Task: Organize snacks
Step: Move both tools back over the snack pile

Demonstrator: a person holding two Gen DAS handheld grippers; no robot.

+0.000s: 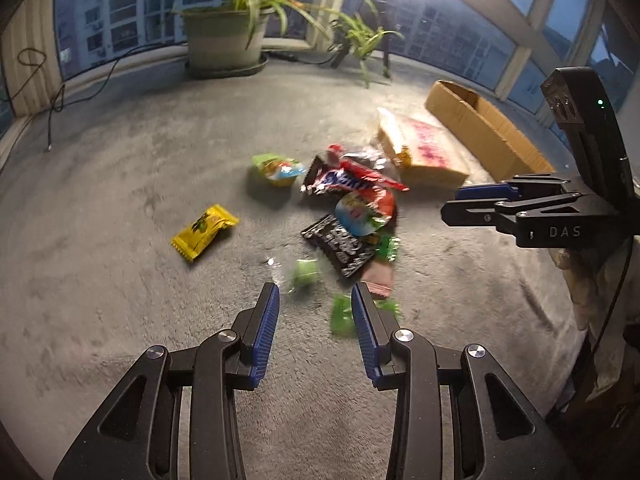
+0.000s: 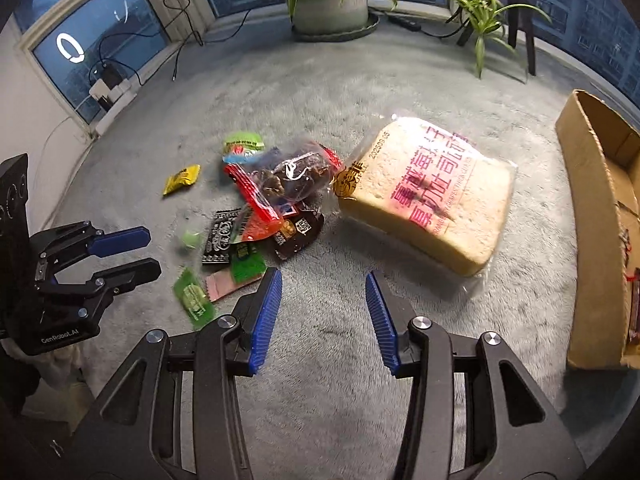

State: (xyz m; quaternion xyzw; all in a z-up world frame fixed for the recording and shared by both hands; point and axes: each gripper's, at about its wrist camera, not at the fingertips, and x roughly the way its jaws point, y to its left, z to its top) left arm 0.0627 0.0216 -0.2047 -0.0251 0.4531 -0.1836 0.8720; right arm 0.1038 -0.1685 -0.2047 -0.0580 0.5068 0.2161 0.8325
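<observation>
A pile of snack packets (image 1: pixel 352 216) lies on the grey carpet; it also shows in the right wrist view (image 2: pixel 272 208). A bagged bread loaf (image 2: pixel 432 192) lies to its right, also seen in the left wrist view (image 1: pixel 424 148). A yellow packet (image 1: pixel 204 230) lies apart on the left, and shows in the right wrist view (image 2: pixel 182 178). My left gripper (image 1: pixel 316 294) is open and empty above small green packets (image 1: pixel 306 274). My right gripper (image 2: pixel 324 280) is open and empty in front of the loaf. An open cardboard box (image 2: pixel 600 216) sits at the right.
A large potted plant (image 1: pixel 224 36) and a smaller plant (image 1: pixel 360 36) stand by the windows at the back. Cables (image 1: pixel 56 100) run along the left wall, with a power strip (image 2: pixel 108 88). The cardboard box also shows in the left wrist view (image 1: pixel 480 128).
</observation>
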